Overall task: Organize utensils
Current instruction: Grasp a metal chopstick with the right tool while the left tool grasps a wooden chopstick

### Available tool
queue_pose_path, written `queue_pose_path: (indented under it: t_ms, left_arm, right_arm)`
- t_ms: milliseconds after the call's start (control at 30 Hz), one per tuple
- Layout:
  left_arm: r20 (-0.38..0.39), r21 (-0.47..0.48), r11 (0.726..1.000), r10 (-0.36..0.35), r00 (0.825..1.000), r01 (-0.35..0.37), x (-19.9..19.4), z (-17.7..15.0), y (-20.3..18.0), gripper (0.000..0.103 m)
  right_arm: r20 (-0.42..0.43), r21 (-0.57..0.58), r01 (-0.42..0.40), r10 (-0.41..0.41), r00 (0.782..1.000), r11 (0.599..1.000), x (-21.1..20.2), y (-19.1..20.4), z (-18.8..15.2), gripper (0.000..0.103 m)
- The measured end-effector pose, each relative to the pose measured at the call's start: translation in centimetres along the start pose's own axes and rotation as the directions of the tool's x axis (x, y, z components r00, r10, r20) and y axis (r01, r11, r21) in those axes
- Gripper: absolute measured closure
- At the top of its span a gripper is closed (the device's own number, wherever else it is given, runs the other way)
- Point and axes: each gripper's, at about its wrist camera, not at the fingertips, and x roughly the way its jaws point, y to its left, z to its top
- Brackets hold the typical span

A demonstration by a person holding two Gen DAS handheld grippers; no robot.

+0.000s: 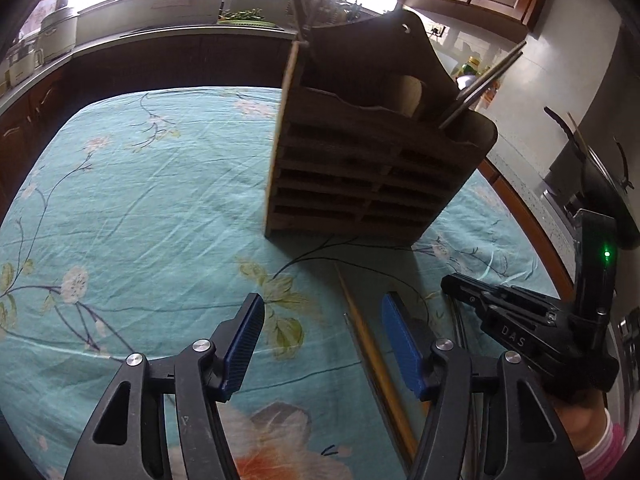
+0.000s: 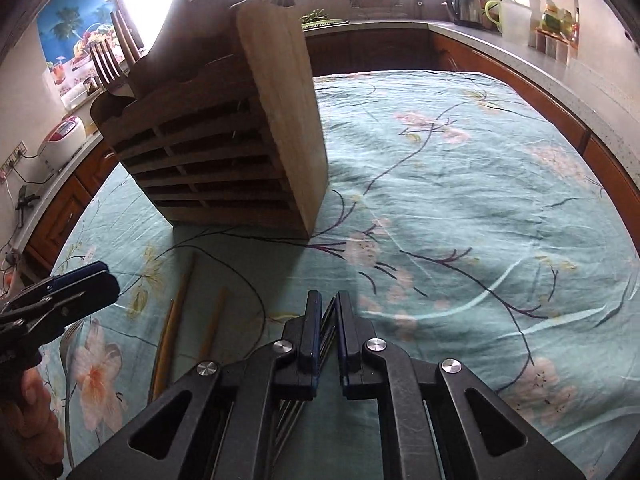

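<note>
A slatted wooden utensil holder [image 1: 360, 168] [image 2: 224, 140] stands on the teal flowered tablecloth [image 1: 140, 200], with a fork [image 2: 105, 62] and other utensils in its top. My left gripper [image 1: 322, 340] is open low over the cloth, and a wooden chopstick [image 1: 368, 344] lies between its fingers, close to the right pad and untouched. Further wooden chopsticks [image 2: 182, 292] lie in front of the holder. My right gripper [image 2: 328, 312] is shut on a bundle of thin metal chopsticks [image 2: 326, 334] at the cloth; in the left wrist view the right gripper [image 1: 460, 286] is just right of the left one.
A spoon [image 2: 66, 344] lies on the cloth under the left gripper [image 2: 64, 292]. Kitchen counters ring the table, holding a kettle [image 2: 464, 4], a rice cooker [image 2: 64, 136] and a dark pan [image 1: 600, 184]. The cloth right of the holder is bare [image 2: 460, 200].
</note>
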Motion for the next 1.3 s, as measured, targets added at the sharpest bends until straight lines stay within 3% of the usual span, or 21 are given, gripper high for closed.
queue_pose_path:
  t_ms: [100,133,200,333,367,533,800,1100,1233,1300]
  left_arm:
    - [-0.051,0.043,0.999,0.013,0.999,-0.01,2.9,0.9,-1.0,0.055]
    - [-0.071,0.056,0.998,0.018,0.997,-0.014,3.9,1.1,-1.3,0.06]
    - [-0.102,0.079,0.997,0.033,0.994,-0.025,5.6,1.2,-1.7,0.074]
    - [-0.094,0.152,0.988,0.04,0.995,-0.026,6.4,1.0,-3.0,0.094]
    - [-0.096,0.162,0.987,0.03,0.995,-0.014,6.3,0.7,-3.1,0.094]
    - [-0.103,0.19,0.982,0.013,0.995,0.007,5.4,-1.1,-3.3,0.095]
    - [-0.117,0.173,0.985,0.006,0.993,0.014,4.2,-3.1,-3.1,0.095]
    - [-0.136,0.212,0.977,0.026,0.99,0.003,4.2,-2.2,-3.6,0.093]
    - [-0.14,0.266,0.964,0.061,0.988,-0.022,4.9,-1.9,-4.7,0.093]
    - [-0.133,0.275,0.961,0.065,0.989,-0.026,5.1,-1.9,-4.9,0.094]
  right_arm:
    - [0.004,0.018,0.01,-0.01,1.0,1.0,-1.1,-1.6,-1.0,0.098]
    - [0.006,0.03,0.006,-0.006,1.0,1.0,-1.4,-2.3,-1.2,0.103]
    - [0.016,0.051,-0.004,0.003,1.0,0.999,-2.0,-3.3,-1.3,0.103]
    - [0.022,0.134,-0.034,0.031,0.999,0.99,-2.8,-5.3,-1.8,0.102]
    - [0.027,0.159,-0.046,0.042,0.999,0.986,-3.1,-5.6,-1.4,0.096]
    - [0.074,0.202,-0.077,0.063,0.995,0.976,-5.8,-5.8,-2.0,0.094]
    - [0.0,0.149,-0.039,0.039,0.999,0.988,-3.8,-2.2,-3.2,0.084]
    - [-0.024,0.051,0.07,-0.069,0.997,0.996,-2.8,-0.8,-2.5,0.088]
    - [-0.046,-0.023,0.11,-0.111,0.993,0.994,-1.9,0.6,-1.9,0.074]
    - [-0.026,-0.08,0.139,-0.141,0.99,0.987,-1.7,1.5,-2.1,0.072]
